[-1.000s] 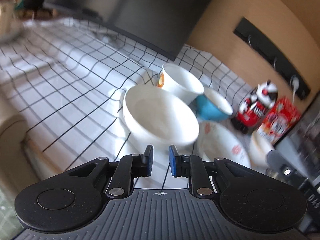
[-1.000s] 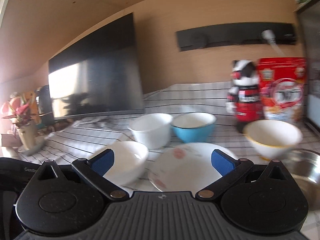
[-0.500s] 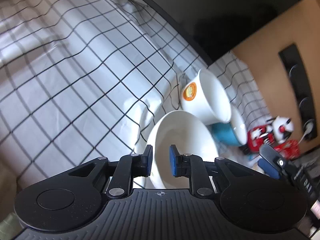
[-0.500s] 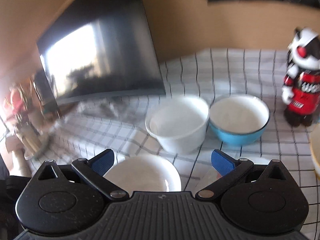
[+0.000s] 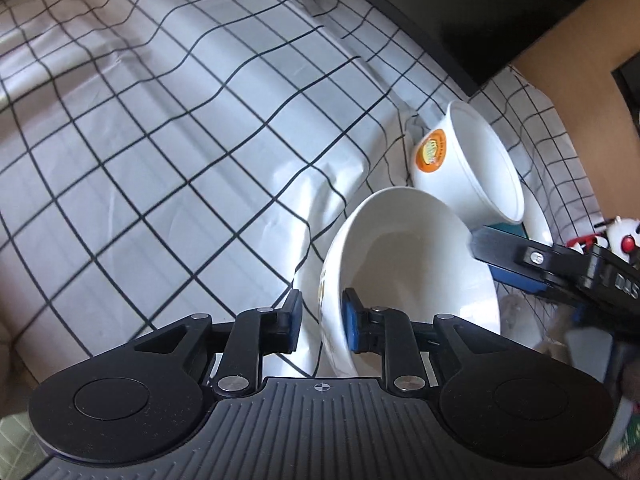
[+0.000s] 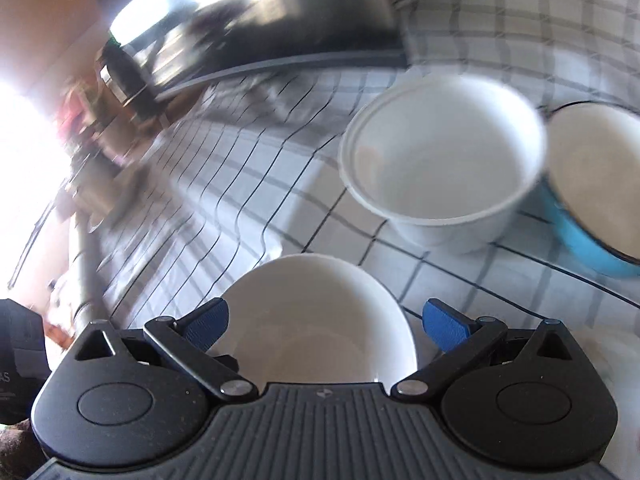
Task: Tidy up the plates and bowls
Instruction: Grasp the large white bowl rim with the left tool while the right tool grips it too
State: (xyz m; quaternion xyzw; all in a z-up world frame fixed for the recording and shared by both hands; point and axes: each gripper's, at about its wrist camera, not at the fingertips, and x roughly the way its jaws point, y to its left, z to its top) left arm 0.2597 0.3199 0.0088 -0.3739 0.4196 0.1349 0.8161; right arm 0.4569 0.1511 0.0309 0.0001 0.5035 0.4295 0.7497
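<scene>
A wide white bowl [image 5: 408, 276] sits on the checked cloth. My left gripper [image 5: 320, 324] straddles its near rim, one pad outside and one pad inside, with a small gap to the outer pad, so it is open. The same bowl shows in the right wrist view [image 6: 316, 320], between the spread fingers of my right gripper [image 6: 326, 320], which is open and hangs over it. A taller white bowl with an orange sticker [image 5: 468, 168] stands behind it, also in the right wrist view [image 6: 440, 168]. A blue bowl [image 6: 596, 184] stands beside that one.
The black-and-white checked cloth [image 5: 168, 128] covers the table. A dark monitor [image 6: 256, 28] stands at the back. A red and white toy figure [image 5: 616, 236] is at the far right. The right gripper's fingers [image 5: 520, 260] reach over the bowl in the left wrist view.
Both grippers moved in on the wide white bowl. The left one now has the rim between its pads, and the right one came down over the bowl from the other side.
</scene>
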